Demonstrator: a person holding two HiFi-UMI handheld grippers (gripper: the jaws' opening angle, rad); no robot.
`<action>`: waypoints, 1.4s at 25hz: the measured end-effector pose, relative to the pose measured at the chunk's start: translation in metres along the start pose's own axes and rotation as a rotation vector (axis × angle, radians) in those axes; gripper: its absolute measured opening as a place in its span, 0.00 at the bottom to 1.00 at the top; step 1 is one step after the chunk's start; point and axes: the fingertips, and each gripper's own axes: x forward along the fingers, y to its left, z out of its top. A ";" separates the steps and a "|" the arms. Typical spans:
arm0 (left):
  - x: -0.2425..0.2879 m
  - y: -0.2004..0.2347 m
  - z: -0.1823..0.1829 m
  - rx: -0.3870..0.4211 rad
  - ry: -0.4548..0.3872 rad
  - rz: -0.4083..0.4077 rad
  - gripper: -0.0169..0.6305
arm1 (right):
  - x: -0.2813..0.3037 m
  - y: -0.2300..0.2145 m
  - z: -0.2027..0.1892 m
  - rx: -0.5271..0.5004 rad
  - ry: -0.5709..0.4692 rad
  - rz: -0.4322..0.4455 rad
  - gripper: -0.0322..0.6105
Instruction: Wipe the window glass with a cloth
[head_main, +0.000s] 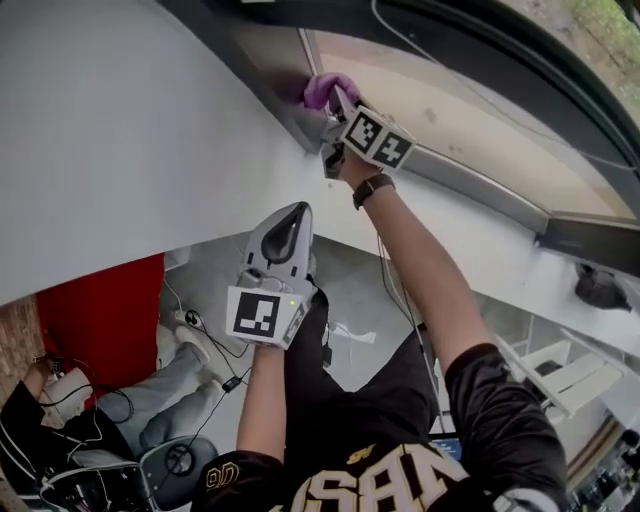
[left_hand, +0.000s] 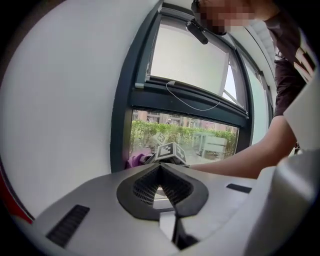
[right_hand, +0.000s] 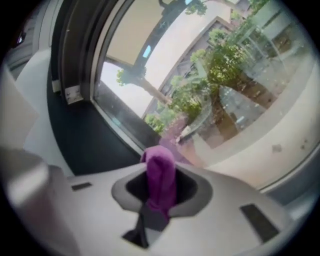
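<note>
A purple cloth (head_main: 327, 90) (right_hand: 160, 176) is pinched in my right gripper (head_main: 334, 101) (right_hand: 161, 165), which is shut on it and held up at the lower left corner of the window glass (head_main: 470, 120) (right_hand: 220, 85), by the dark frame (right_hand: 85, 130). The cloth's tip is at the glass; its faint reflection shows there. From the left gripper view the cloth (left_hand: 135, 160) and the right gripper's marker cube (left_hand: 171, 152) sit at the pane's bottom left. My left gripper (head_main: 285, 232) (left_hand: 161, 186) hangs lower, away from the window, jaws shut with nothing between them.
A white wall (head_main: 110, 130) runs left of the window. A grey sill ledge (head_main: 480, 185) lies along the pane's bottom. A rolled blind (left_hand: 190, 62) covers the upper pane. Below are a red panel (head_main: 110, 330), floor cables (head_main: 200, 330) and a seated person's legs (head_main: 170, 390).
</note>
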 end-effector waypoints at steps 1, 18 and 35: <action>0.001 0.000 -0.004 0.004 0.008 -0.006 0.05 | -0.004 -0.007 0.008 0.004 -0.014 -0.018 0.17; 0.160 -0.347 -0.070 -0.153 0.014 -0.439 0.05 | -0.410 -0.357 0.218 -0.020 -0.286 -0.520 0.18; 0.124 -0.190 -0.047 -0.084 0.024 -0.278 0.05 | -0.268 -0.242 0.105 0.117 -0.175 -0.359 0.18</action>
